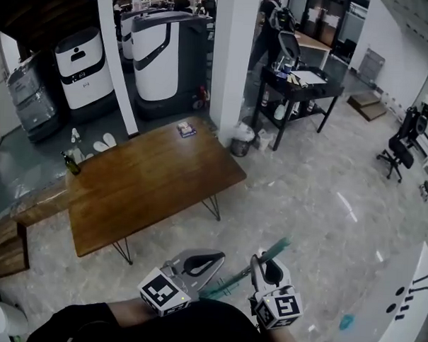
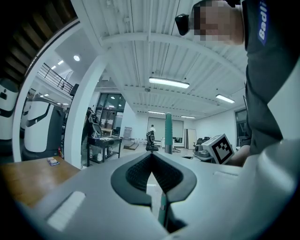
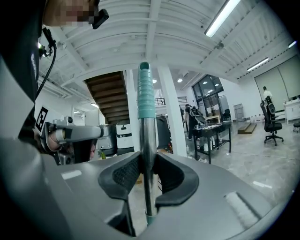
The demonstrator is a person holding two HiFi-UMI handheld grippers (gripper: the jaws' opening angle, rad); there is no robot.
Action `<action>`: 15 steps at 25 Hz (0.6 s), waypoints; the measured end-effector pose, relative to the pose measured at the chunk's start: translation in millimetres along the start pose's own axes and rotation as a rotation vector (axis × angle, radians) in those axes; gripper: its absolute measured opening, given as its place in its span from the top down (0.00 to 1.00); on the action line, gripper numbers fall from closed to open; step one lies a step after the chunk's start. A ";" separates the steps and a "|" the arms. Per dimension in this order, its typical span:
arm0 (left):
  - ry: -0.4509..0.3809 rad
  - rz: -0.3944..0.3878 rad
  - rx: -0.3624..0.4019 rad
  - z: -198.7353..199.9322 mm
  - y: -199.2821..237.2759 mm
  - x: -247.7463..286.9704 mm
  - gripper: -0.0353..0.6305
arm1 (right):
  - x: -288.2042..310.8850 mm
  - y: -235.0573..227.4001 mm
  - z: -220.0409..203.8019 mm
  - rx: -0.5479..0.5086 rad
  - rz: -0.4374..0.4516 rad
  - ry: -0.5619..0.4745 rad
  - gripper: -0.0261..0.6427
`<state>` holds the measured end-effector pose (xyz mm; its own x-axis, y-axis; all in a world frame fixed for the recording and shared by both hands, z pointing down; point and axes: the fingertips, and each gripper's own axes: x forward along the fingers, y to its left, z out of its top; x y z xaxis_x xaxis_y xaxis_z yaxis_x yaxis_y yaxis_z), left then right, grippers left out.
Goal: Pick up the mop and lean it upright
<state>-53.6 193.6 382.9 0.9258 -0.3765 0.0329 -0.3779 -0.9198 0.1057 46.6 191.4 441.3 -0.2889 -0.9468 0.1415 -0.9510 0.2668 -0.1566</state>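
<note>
The mop (image 1: pixel 227 282) shows as a thin pole with a teal handle end (image 1: pixel 278 245), slanting across the bottom of the head view, its head hidden. My right gripper (image 1: pixel 261 265) is shut on the pole. In the right gripper view the silver shaft (image 3: pixel 146 131) stands upright between the pads of the right gripper (image 3: pixel 145 161), teal grip above. My left gripper (image 1: pixel 213 260) hangs just left of it with its tips together and nothing held. In the left gripper view the left gripper (image 2: pixel 151 157) is shut, and the teal handle (image 2: pixel 168 131) rises beyond it, apart.
A wooden table (image 1: pixel 149 185) on hairpin legs stands ahead on the stone floor. Behind it are a white column (image 1: pixel 233 61), a bin (image 1: pixel 240 141), a black cart (image 1: pixel 299 89) and white robots (image 1: pixel 80 69). An office chair (image 1: pixel 399 150) is far right, a white counter (image 1: pixel 399 302) near right.
</note>
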 end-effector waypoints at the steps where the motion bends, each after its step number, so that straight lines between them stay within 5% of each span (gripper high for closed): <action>1: 0.008 -0.010 0.001 -1.5 -3.8 3.3 0.93 | -3.1 -0.8 2.7 0.005 0.001 -0.006 0.80; 15: 0.014 -0.019 -0.018 -0.3 -6.5 32.1 0.92 | -3.5 -6.0 27.6 0.010 0.041 -0.054 0.80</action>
<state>-21.5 187.6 383.6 0.9329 -0.3575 0.0444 -0.3602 -0.9245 0.1246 56.4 188.2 414.7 -0.3212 -0.9435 0.0814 -0.9372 0.3043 -0.1707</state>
